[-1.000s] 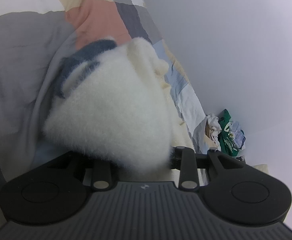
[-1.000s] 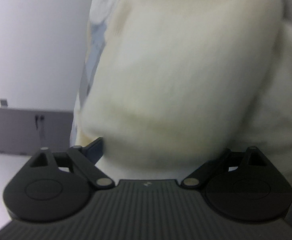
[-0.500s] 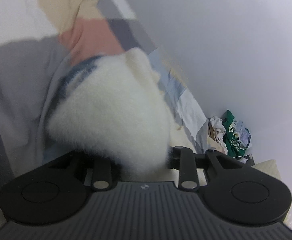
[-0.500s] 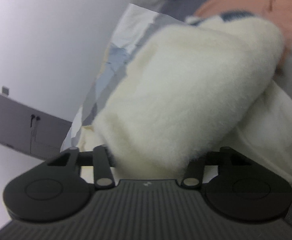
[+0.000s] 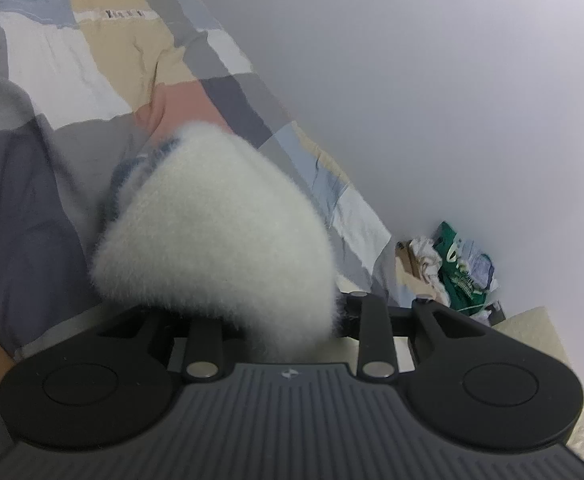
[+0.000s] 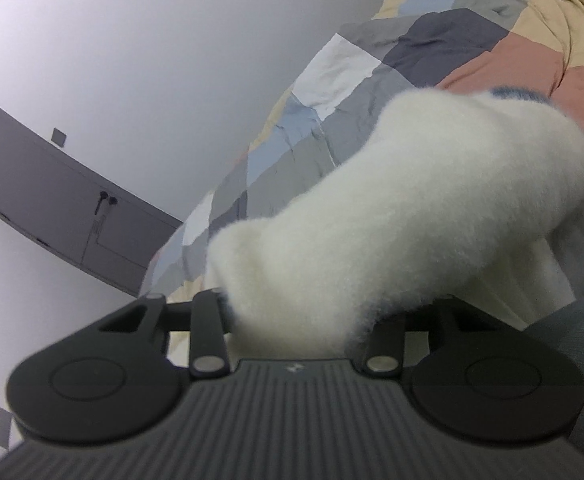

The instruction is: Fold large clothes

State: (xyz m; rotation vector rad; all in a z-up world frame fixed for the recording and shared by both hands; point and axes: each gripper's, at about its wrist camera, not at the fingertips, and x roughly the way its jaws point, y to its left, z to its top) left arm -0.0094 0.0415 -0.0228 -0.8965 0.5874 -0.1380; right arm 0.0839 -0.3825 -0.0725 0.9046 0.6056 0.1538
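Observation:
A fluffy white garment with a blue trim fills the middle of both views, in the left wrist view [image 5: 220, 240] and in the right wrist view [image 6: 391, 216]. My left gripper [image 5: 284, 312] is shut on a bunched fold of it, and the fleece hides the fingertips. My right gripper [image 6: 295, 316] is shut on another fold of the same garment, fingertips also hidden. The garment hangs from both grippers above the patchwork bedspread [image 5: 92, 60]. The blue trim [image 6: 519, 94] shows at the far end.
The patchwork bedspread [image 6: 431, 48] in grey, beige, pink and blue covers the bed. A white wall [image 5: 431, 100] runs beside it. A pile of bags and clothes [image 5: 455, 264] lies on the floor. A grey cabinet [image 6: 64, 208] stands against the wall.
Both grippers have lifted and tilted with the garment, so more bedspread and wall show. The right gripper has closed onto the fleece. The left grip is unchanged.

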